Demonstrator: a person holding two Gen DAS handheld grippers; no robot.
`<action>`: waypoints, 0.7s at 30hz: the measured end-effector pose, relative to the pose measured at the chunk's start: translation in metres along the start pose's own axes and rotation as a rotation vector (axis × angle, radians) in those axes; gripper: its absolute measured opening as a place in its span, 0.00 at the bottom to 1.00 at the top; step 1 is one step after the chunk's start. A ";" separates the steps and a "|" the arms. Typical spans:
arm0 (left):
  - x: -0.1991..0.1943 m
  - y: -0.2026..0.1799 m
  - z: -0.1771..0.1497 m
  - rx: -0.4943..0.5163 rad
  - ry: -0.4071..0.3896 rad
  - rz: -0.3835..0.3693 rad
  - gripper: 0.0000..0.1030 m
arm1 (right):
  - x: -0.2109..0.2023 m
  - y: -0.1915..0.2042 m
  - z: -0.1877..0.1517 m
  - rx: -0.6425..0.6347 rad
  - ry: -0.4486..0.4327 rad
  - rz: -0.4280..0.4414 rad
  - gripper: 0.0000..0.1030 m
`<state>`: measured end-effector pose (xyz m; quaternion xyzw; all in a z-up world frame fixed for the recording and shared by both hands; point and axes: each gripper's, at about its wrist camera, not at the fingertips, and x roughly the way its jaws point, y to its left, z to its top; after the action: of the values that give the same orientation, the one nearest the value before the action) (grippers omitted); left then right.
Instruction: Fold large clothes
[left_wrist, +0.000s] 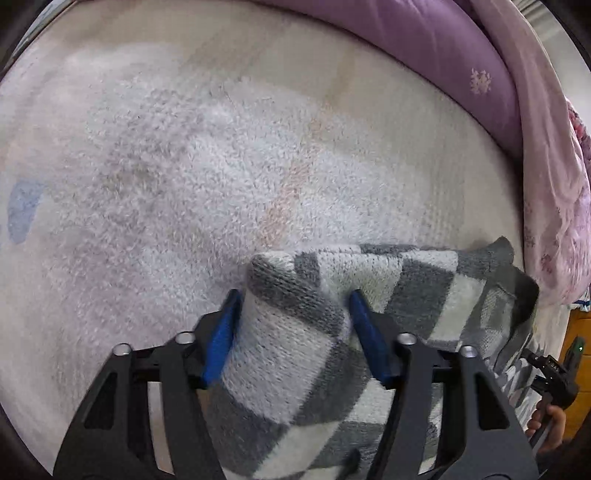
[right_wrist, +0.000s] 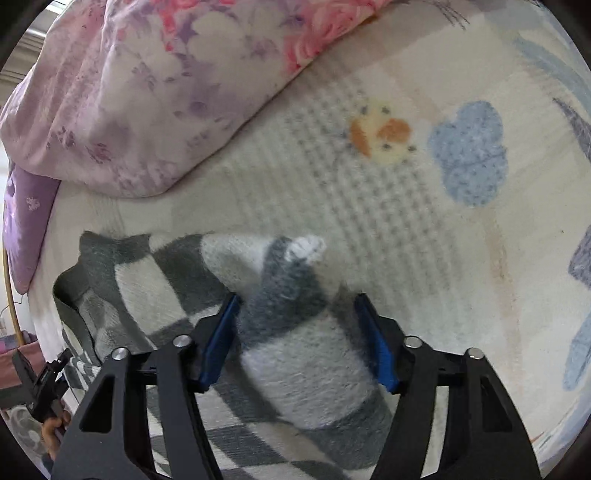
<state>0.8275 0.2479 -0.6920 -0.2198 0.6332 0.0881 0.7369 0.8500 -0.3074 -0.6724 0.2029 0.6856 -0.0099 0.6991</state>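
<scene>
Checkered sweater (left_wrist: 332, 332) hangs over the blanket-covered bed (left_wrist: 147, 184), a bunched fold between the wide-set fingers of both the left gripper (left_wrist: 293, 314) and right gripper (right_wrist: 295, 317), grasp uncertain, so the thick knit could slip free and skew the fold.

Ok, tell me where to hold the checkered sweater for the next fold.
Hold the checkered sweater at its two bunched corners, coming from the near edge: left tongs and right tongs each straddle one, and the cloth spans flat between them.
</scene>
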 end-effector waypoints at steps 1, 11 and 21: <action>-0.001 -0.001 0.000 0.016 -0.011 0.004 0.33 | -0.001 -0.001 -0.001 -0.012 -0.008 -0.002 0.47; -0.086 -0.013 -0.045 0.111 -0.219 -0.065 0.18 | -0.074 -0.005 -0.051 -0.093 -0.190 0.096 0.18; -0.209 -0.004 -0.160 0.118 -0.372 -0.121 0.17 | -0.179 -0.016 -0.150 -0.172 -0.324 0.245 0.17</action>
<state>0.6480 0.2053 -0.5041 -0.1939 0.4759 0.0456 0.8567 0.6918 -0.3245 -0.5011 0.2198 0.5328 0.1012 0.8109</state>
